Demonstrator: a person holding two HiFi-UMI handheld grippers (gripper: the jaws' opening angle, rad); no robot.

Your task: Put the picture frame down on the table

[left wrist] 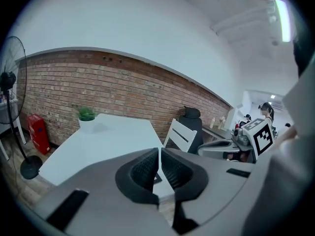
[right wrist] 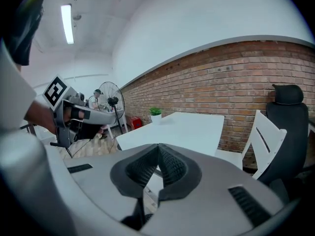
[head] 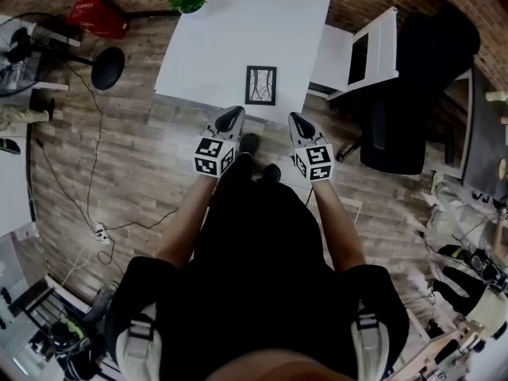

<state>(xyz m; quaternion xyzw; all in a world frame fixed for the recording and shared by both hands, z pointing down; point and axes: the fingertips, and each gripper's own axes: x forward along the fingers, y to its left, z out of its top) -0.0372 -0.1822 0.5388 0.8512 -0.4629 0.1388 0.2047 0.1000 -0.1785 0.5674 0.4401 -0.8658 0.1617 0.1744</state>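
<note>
I'm holding left claw (head: 231, 118) and right claw (head: 299, 123), both pinched together empty, off near edge of counter (head: 238, 22); picture frame (head: 261, 85) lying there.

You stand in an office-style workroom, half lab. Bare brick wall (left wrist: 123, 87), wood-plank floor (head: 119, 157), ceiling tube light (right wrist: 66, 23). White worktop (head: 238, 30) with a white chair (head: 369, 54) and black office chair (head: 421, 94) beside it. Pedestal fan (left wrist: 7, 77), power strip (head: 99, 231) and loose cables (head: 87, 165) on the floor.
</note>
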